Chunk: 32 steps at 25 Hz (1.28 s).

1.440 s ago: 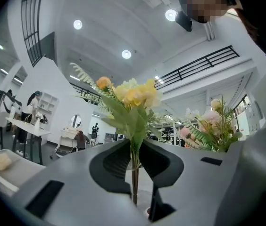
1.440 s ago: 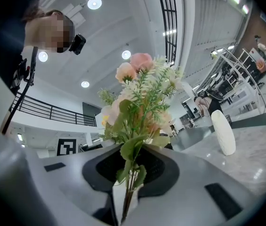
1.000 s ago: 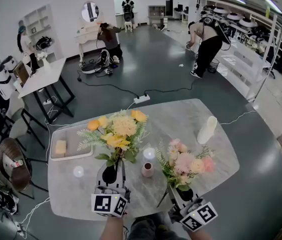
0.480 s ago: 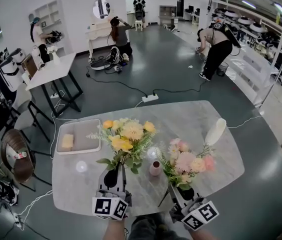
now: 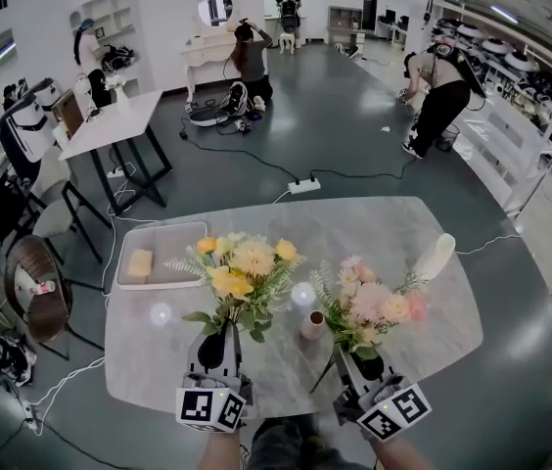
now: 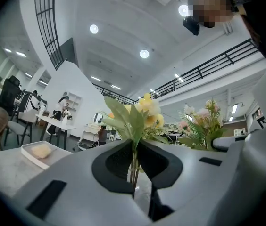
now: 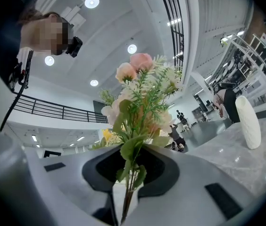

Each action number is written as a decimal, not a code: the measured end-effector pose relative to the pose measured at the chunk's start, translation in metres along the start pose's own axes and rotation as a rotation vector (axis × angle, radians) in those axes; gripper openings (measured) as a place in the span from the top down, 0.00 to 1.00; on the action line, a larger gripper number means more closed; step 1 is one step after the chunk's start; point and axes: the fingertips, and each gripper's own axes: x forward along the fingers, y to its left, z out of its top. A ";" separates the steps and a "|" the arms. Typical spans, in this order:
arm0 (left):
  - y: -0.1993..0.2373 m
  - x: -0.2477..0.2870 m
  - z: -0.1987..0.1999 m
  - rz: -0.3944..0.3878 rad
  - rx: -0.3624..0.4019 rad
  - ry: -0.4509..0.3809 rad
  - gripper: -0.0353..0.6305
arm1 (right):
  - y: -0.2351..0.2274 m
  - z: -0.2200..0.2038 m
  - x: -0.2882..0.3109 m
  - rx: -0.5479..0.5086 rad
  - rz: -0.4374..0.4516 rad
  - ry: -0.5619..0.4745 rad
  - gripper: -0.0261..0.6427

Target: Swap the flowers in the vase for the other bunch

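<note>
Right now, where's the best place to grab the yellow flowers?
Grab the yellow flowers low on their bunched stems, coming from the side, just as the left tool does. The stems are thin and upright; the blooms above spread wide and look squashable.

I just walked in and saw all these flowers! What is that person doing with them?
A person holds a gripper in each hand. The left gripper is shut on the stems of the yellow bunch. The right gripper is shut on the pink bunch. Both bunches are held up over the grey table. The little pink vase stands between them with no flowers in it.
</note>
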 end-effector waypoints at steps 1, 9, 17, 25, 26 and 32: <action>0.003 -0.001 -0.001 0.007 0.001 0.004 0.88 | -0.001 0.002 0.003 -0.003 0.002 -0.004 0.84; 0.027 -0.012 -0.009 0.047 -0.004 0.027 0.88 | -0.010 0.017 0.034 -0.043 0.010 -0.048 0.84; 0.039 -0.015 -0.016 0.059 -0.013 0.049 0.88 | -0.017 0.040 0.065 -0.116 0.021 -0.094 0.84; 0.058 -0.013 -0.020 0.050 -0.029 0.072 0.88 | -0.027 0.055 0.096 -0.179 -0.003 -0.140 0.85; 0.059 -0.013 -0.022 0.047 -0.031 0.074 0.88 | -0.028 0.056 0.097 -0.185 -0.005 -0.144 0.84; 0.057 -0.011 -0.022 0.042 -0.037 0.068 0.88 | -0.040 0.058 0.100 -0.242 -0.015 -0.151 0.84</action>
